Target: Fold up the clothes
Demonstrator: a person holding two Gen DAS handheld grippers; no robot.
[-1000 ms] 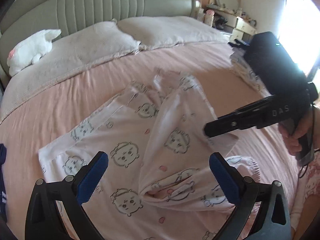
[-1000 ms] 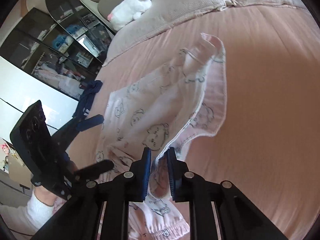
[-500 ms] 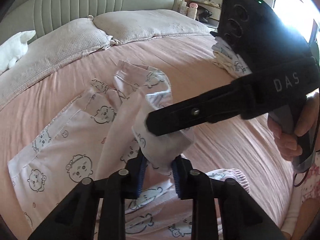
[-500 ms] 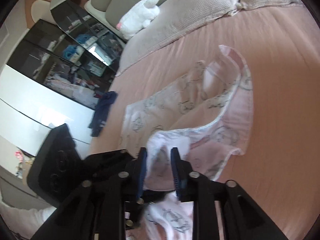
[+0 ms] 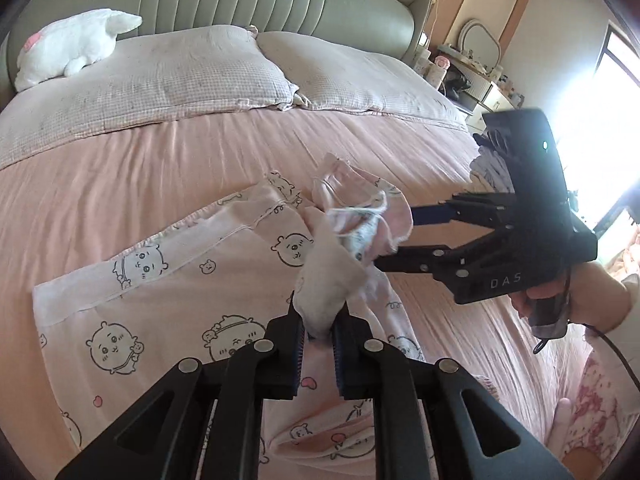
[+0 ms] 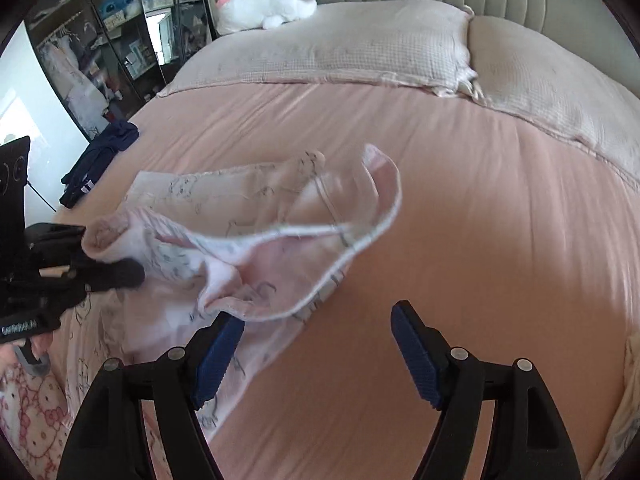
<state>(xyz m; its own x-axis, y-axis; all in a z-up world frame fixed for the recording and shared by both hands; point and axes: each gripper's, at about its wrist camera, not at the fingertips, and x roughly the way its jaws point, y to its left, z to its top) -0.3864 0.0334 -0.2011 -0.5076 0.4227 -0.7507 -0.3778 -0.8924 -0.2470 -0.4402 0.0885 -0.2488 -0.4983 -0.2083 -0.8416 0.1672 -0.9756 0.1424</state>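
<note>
Pyjama garment, pale pink with cartoon-face print, lies spread on the pink bed below two pillows, one corner lifted off the sheet. Left tool is clamped tight on that raised bunched fabric. Right tool stands wide apart with nothing between its pads, cloth edge just beside its left pad.

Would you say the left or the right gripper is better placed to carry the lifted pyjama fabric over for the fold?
Left, probably. The left gripper is shut on a raised bunch of the pink pyjama garment, lifted off the bed. The right gripper is open with nothing between its fingers, so it would need to grasp first.
</note>
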